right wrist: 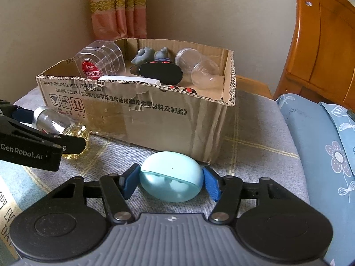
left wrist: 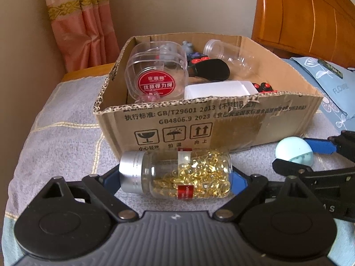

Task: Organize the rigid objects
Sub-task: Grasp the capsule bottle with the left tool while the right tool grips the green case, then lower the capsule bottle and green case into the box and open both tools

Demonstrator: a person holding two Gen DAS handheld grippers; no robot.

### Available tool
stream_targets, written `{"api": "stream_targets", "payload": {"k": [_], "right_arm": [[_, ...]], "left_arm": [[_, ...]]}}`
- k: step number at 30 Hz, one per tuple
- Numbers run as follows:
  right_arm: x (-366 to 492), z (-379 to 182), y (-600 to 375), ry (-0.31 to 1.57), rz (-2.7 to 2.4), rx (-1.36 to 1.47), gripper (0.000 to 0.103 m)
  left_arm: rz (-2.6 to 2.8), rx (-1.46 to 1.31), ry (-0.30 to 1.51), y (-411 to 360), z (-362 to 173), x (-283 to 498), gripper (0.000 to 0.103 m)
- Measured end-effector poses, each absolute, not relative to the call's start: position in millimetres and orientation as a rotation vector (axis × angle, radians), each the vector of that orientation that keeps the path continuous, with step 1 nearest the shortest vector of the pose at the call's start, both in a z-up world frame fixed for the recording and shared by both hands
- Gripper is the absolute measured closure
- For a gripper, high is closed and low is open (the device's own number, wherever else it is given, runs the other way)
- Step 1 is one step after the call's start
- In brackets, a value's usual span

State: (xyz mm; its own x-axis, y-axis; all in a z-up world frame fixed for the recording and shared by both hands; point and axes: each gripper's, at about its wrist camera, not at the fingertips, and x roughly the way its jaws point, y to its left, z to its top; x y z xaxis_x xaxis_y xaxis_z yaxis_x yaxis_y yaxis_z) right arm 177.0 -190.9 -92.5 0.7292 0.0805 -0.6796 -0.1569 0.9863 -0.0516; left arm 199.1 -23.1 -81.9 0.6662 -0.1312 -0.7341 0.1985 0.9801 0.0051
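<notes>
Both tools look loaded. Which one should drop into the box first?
Probably left. The left tool grips the capsule bottle right against the cardboard box front wall. The right tool holds the blue egg-shaped case farther back, near the corner.

Black linkage arms, blue-padded jaws, silver rivets.

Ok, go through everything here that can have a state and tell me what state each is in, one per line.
Left claw: shut on the capsule bottle.
Capsule bottle: on its side, silver cap on, partly filled with gold capsules.
Right claw: shut on the blue egg-shaped case.
Blue egg-shaped case: closed, resting on the bed cover.
Cardboard box: open-topped, front rim torn.
Clear jar with red label: tipped on its side in the box.
</notes>
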Motion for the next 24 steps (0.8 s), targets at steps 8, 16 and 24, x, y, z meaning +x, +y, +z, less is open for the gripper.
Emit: {"api": "stream_targets", "payload": {"k": [8,16,24], "right_arm": [[174,-89,-194,0.764,0.150,-0.141,0.037],[158,-80,-194,0.783,0.187,-0.190,0.037],[143,-68,-194,0.826,0.279,-0.223,0.037]], "left_arm": [[-0.230,0.132,0.841,-22,-79,195,0.010],[-0.304,0.185,0.876,-16,-72,181,0.010],[-0.388,0.257,0.882,-14,-52,165,0.010]]}}
